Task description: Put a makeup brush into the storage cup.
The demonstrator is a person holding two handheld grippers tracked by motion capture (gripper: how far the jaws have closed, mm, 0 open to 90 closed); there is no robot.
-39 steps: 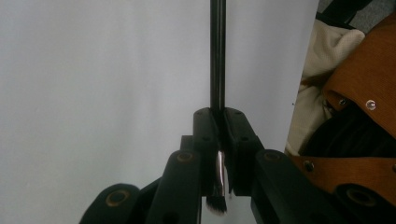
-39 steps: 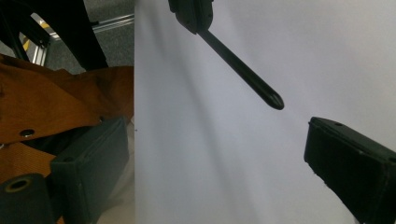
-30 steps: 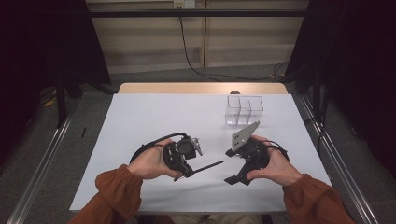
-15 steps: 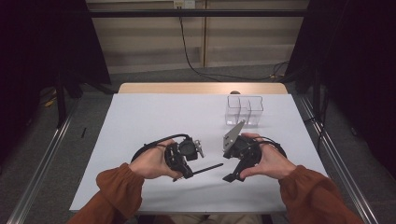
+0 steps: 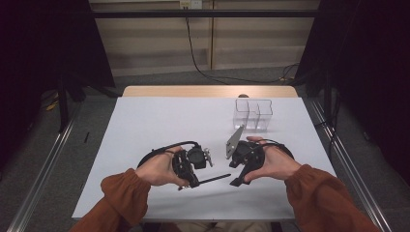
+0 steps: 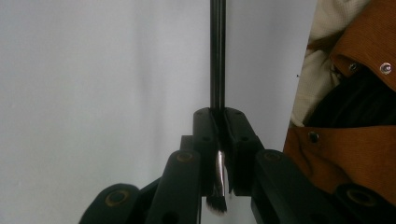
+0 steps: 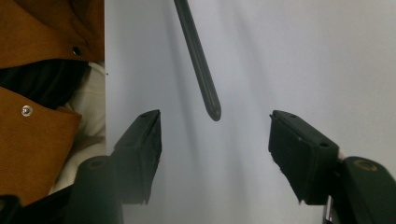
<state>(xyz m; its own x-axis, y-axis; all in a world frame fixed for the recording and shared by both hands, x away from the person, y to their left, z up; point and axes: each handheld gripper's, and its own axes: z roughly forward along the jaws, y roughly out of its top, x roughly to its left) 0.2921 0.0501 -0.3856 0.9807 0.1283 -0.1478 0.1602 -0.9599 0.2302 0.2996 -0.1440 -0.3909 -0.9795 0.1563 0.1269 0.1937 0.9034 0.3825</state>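
The left gripper has its jaws closed tight on a slim black makeup brush, clamping it near the metal ferrule so that the dark bristle tuft pokes out behind the jaws toward the camera and the long handle runs straight ahead past the fingertips. In the high view the same brush sticks out of that gripper toward the right gripper, lying low over the white table. The right gripper stands wide open and holds nothing; the tapered end of the handle hangs just ahead of the gap between its two pads, centred but not yet between them. This looks like a hand-over: the brush is being offered handle-first to the open jaws. The next move would call for bringing the open jaws forward around the handle tip, or pushing the handle in between them, closing squarely on the thin shaft, and only then loosening the left grip, since so narrow and smooth a rod could slip or pivot. Beyond both grippers, well apart on the far right of the table, stands a clear plastic organizer with upright compartments, a likely destination; nothing lies between it and the grippers.
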